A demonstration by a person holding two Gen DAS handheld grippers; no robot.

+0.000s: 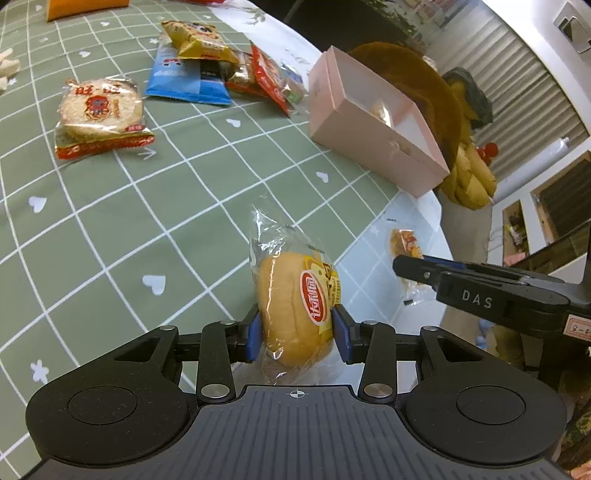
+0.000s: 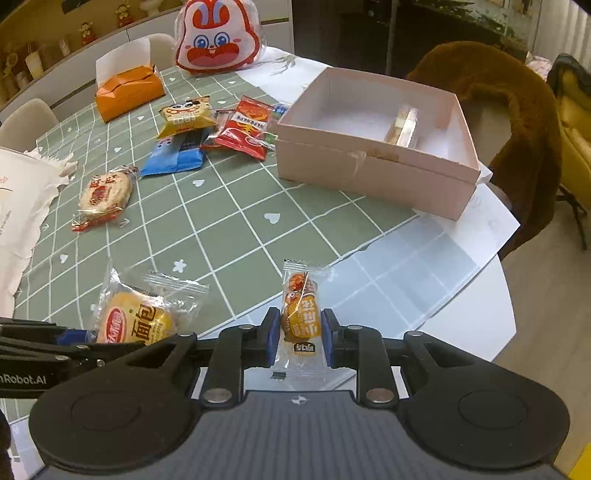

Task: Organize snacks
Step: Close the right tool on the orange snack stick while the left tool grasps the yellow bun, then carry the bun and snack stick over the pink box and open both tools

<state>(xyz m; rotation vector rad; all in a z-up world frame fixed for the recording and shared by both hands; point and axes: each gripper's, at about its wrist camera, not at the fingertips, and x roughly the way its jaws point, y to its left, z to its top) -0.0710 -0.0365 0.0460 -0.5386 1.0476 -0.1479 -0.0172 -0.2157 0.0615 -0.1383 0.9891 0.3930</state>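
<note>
My left gripper [image 1: 297,326] is shut on a wrapped yellow bread bun [image 1: 295,302], held near the table's front edge; the bun also shows in the right wrist view [image 2: 140,319]. My right gripper [image 2: 299,332] is shut on a small orange snack packet [image 2: 300,314], also visible in the left wrist view [image 1: 406,245] beside the right gripper [image 1: 406,267]. The open pink box [image 2: 369,173] stands ahead to the right with one wrapped snack [image 2: 402,125] inside; it shows in the left wrist view too [image 1: 369,147].
A rice cracker pack [image 2: 105,192] lies left of centre on the green checked cloth [image 2: 229,214]. A pile of snack packs [image 2: 207,129] sits behind it. An orange tissue box [image 2: 127,90] and a rabbit bag [image 2: 218,35] stand at the back. A brown chair [image 2: 509,110] is behind the box.
</note>
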